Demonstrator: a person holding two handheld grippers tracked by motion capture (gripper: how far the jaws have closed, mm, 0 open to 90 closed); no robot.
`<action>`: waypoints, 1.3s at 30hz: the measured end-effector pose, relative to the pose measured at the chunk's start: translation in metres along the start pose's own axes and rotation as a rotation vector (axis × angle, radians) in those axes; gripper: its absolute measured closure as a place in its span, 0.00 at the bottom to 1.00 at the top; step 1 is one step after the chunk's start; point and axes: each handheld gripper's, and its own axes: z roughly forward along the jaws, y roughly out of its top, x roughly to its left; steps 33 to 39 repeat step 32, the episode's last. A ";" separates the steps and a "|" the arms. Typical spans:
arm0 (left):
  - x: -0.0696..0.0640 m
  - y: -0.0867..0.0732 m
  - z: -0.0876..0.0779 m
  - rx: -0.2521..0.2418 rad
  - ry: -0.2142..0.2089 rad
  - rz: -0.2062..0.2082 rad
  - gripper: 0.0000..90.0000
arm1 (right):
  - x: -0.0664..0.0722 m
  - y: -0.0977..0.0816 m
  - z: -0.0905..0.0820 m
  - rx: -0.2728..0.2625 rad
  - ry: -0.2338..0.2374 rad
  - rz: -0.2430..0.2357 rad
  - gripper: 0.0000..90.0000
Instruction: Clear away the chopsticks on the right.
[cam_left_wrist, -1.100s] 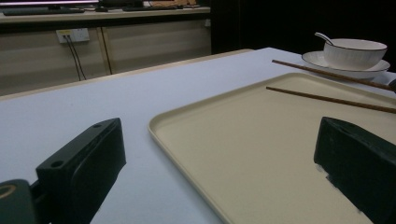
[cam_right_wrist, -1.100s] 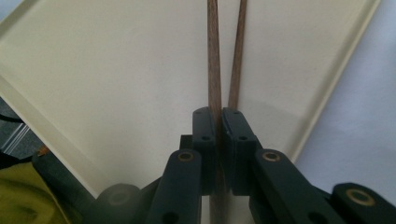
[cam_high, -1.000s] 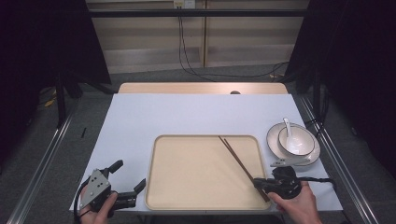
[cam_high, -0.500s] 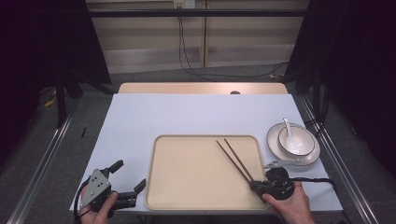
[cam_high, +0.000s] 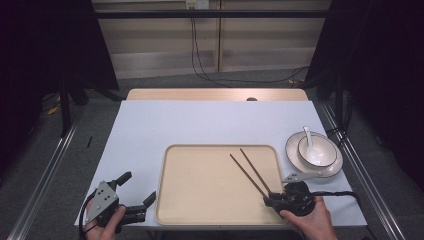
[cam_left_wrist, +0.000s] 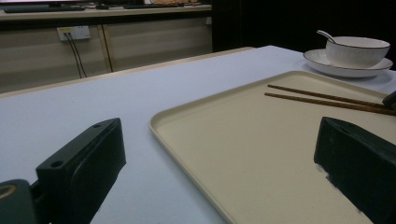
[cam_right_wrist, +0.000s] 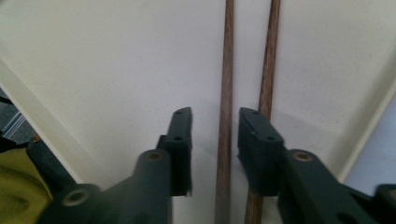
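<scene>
Two brown wooden chopsticks (cam_high: 248, 171) lie side by side, a little apart, on the right part of a beige tray (cam_high: 200, 185). My right gripper (cam_high: 268, 200) is at their near ends by the tray's front right corner. Its jaws have just been opening. In the right gripper view one chopstick (cam_right_wrist: 226, 70) runs through the gap of the right gripper (cam_right_wrist: 215, 126) with no pad pressing it, and the other chopstick (cam_right_wrist: 270, 56) passes under the right-hand jaw. My left gripper (cam_high: 138, 187) rests open on the table off the tray's front left corner, holding nothing.
A white bowl (cam_high: 317, 150) with a spoon (cam_high: 308, 136) stands on a white plate (cam_high: 299, 161) right of the tray. In the left gripper view the left gripper (cam_left_wrist: 219, 140) looks across the tray (cam_left_wrist: 261, 140) toward the chopsticks (cam_left_wrist: 322, 99) and bowl (cam_left_wrist: 357, 49).
The right gripper's jaws have parted and let go of the chopsticks, which have spread apart on the tray. The left gripper has not moved.
</scene>
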 end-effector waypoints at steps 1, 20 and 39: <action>0.000 0.000 0.000 0.001 0.004 -0.001 0.02 | -0.001 0.000 -0.003 -0.018 0.012 -0.013 0.65; -0.003 -0.001 -0.002 -0.004 -0.002 -0.017 0.02 | -0.049 -0.011 -0.062 -0.349 0.037 -0.156 0.04; -0.003 -0.001 -0.004 0.009 0.003 -0.002 0.02 | -0.074 -0.036 -0.086 -0.443 -0.025 -0.196 0.03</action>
